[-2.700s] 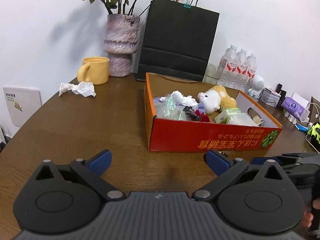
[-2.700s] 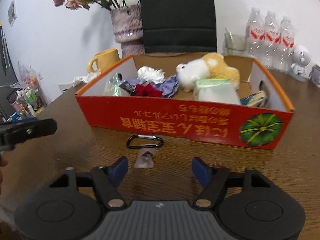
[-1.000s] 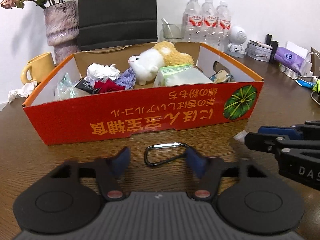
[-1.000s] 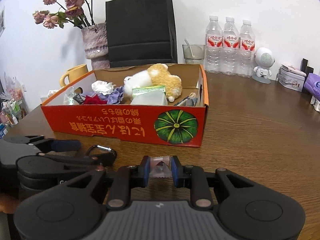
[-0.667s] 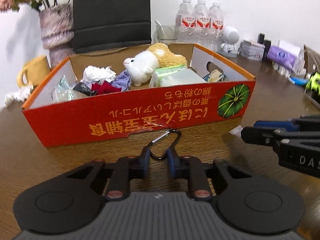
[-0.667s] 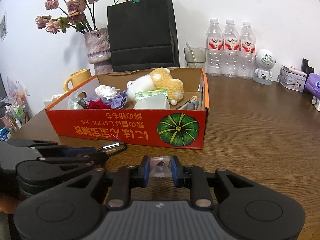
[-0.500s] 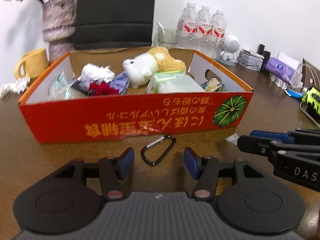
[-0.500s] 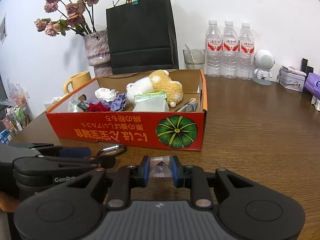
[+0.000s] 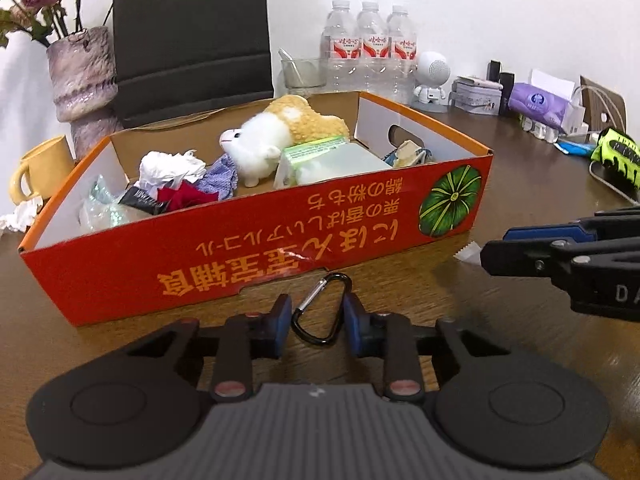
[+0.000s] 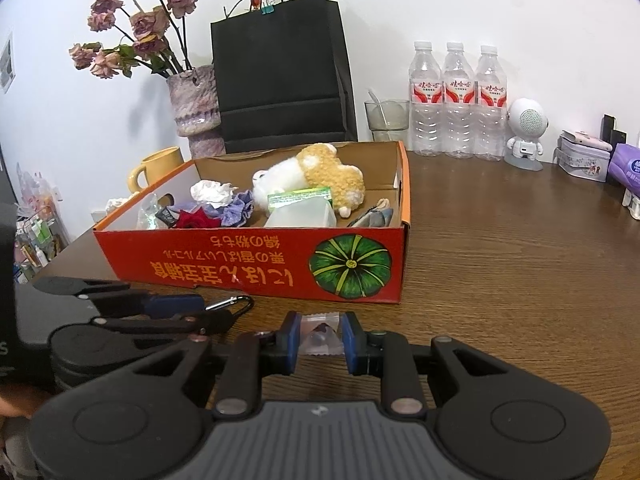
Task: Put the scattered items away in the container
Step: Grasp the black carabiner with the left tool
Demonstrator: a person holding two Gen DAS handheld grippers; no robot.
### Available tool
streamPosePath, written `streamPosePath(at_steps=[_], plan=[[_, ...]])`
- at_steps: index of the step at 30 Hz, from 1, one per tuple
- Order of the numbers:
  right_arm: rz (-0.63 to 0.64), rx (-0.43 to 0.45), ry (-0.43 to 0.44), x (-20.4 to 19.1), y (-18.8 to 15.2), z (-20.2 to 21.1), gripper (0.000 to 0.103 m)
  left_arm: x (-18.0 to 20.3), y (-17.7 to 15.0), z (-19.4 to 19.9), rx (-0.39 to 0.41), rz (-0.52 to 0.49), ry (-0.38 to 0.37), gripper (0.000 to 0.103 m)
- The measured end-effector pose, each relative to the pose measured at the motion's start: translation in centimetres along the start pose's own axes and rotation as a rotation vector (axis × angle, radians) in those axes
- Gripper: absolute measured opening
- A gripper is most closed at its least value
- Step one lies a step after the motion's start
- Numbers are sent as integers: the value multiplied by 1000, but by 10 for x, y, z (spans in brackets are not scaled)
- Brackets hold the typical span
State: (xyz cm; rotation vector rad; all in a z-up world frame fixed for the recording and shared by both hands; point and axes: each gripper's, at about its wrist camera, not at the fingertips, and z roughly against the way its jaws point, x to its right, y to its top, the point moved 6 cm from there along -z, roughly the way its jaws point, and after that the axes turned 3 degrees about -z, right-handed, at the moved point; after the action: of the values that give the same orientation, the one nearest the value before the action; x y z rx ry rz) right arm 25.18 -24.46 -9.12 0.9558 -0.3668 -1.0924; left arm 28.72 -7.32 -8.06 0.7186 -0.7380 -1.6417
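Both grippers sit before the red box (image 9: 248, 276). Left gripper (image 9: 317, 322), jaws just closing, flanks the carabiner (image 9: 320, 312), contact unclear. Right gripper (image 10: 319, 338) clamps a clear packet (image 10: 319, 335).

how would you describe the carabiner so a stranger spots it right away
Find the red cardboard box on the wooden table. On the bare wood before its printed front wall lies the carabiner: a small black clip with a silver gate, the only metal loop there.

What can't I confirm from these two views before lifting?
- Carabiner: whether the left tongs actually pinch it; pads sit beside it, contact unclear. In the right view the left tongs cover most of it.
- Clear packet in the right tongs: contents too small.
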Motion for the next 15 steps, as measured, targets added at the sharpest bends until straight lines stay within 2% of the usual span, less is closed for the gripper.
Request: streamPosePath(at_steps=[1,2,10,13,14,15], plan=[[0,0,0,-1,0,0,21,-1,0,2,3,3,-4,26],[1,-1,2,0,0,0,21,-2,0,5,19,1,-4,1],[8,-10,-1,-6,-2,-2,21,-5,-5,14,15,14,-38,1],[5,-12,-4,-4,-3,-3,21,-5,-2,20,36,29,-86,5],[3,-12,-6,-3,-3,-3,21,-4,0,20,38,19,-99,11],[2,-13,-8,-2,-3,-3,21,-2,1,20,40,4,-109,24]])
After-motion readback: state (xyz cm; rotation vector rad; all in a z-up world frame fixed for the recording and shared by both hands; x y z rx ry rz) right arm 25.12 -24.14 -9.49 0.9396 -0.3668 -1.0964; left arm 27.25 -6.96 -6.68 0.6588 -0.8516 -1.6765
